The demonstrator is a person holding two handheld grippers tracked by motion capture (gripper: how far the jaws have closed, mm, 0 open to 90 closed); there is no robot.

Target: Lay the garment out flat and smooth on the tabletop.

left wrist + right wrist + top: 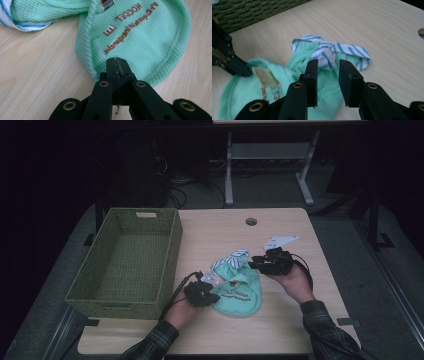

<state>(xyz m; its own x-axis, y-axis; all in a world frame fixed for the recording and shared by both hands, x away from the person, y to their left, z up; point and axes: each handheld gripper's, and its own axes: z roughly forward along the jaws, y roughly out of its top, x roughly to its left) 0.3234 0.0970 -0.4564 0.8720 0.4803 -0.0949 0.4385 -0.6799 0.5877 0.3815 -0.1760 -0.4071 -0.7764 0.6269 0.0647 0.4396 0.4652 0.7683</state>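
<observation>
A mint-green knitted cloth garment with a blue-and-white striped band (236, 287) lies crumpled on the light wooden table (280, 330), near the middle of the top and just to the right of the olive-green woven basket (127, 260). In the left gripper view its rounded green edge with brown printed lettering (130, 37) lies flat on the wood, and the striped band (22, 23) is bunched at the far side. The left gripper (207, 296) rests at the garment's near-left edge with its jaws pressed fully together on the hem of the green knit (116, 65). The right gripper (260, 263) is held above the garment's far-right side; its jaws stand at a narrow gap (327, 80), with the striped band (332, 53) seen beyond and between the tips. No contact between the right pads and the fabric can be confirmed. The left gripper's black tip (239, 70) sits on the green knit in the right gripper view.
</observation>
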